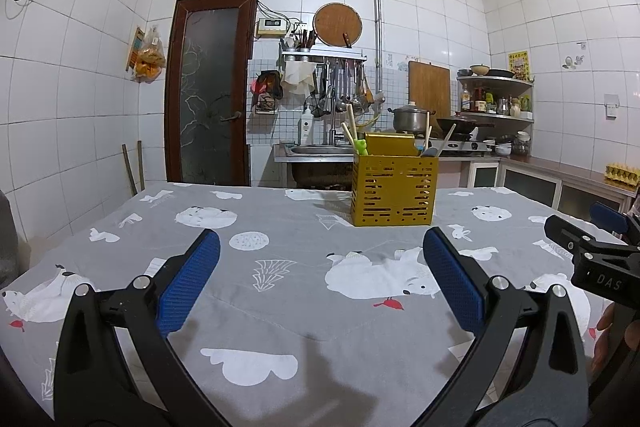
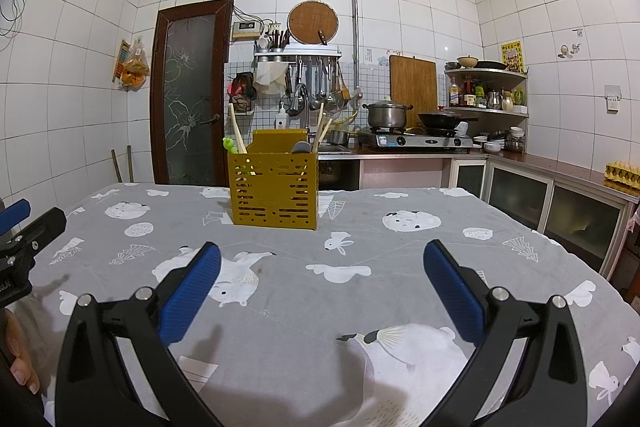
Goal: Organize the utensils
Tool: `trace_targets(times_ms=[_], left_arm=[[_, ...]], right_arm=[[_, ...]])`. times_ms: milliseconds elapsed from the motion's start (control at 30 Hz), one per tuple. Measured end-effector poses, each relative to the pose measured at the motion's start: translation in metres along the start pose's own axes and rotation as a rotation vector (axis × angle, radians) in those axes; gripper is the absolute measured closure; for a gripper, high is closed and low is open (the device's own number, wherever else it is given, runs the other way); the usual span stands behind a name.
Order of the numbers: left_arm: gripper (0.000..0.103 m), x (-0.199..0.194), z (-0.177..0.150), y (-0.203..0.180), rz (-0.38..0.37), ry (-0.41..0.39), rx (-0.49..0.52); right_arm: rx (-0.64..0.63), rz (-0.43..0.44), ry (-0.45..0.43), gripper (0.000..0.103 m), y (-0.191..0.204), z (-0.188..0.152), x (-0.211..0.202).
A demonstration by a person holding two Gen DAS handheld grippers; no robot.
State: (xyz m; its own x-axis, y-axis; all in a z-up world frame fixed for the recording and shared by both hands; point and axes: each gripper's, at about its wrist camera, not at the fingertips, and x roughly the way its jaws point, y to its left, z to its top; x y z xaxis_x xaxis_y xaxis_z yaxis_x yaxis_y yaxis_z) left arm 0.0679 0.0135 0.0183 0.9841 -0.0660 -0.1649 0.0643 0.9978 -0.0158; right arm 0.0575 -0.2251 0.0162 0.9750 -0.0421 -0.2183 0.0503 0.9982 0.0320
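1. Now, left wrist view: left gripper [image 1: 320, 275] hangs with fingers spread wide, empty, over the table [image 1: 120, 227]; yellow utensil caddy [image 1: 394, 191] stands near the far edge, chopsticks [image 1: 351, 125] upright inside, likely already sorted.
2. Right wrist view: right gripper [image 2: 322, 275] equally agape, empty, facing the caddy.

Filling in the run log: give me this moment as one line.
left claw: open, empty | right claw: open, empty | yellow utensil holder: upright on table, utensils inside | cloth: no loose utensils seen
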Motion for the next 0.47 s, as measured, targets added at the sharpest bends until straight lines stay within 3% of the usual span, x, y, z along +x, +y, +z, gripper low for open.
trace_targets(times_ms=[467], left_arm=[[0.005, -0.0003, 0.0032, 0.0030, 0.007, -0.005, 0.013]], right_arm=[[0.001, 0.000, -0.001, 0.004, 0.0003, -0.0001, 0.0003]])
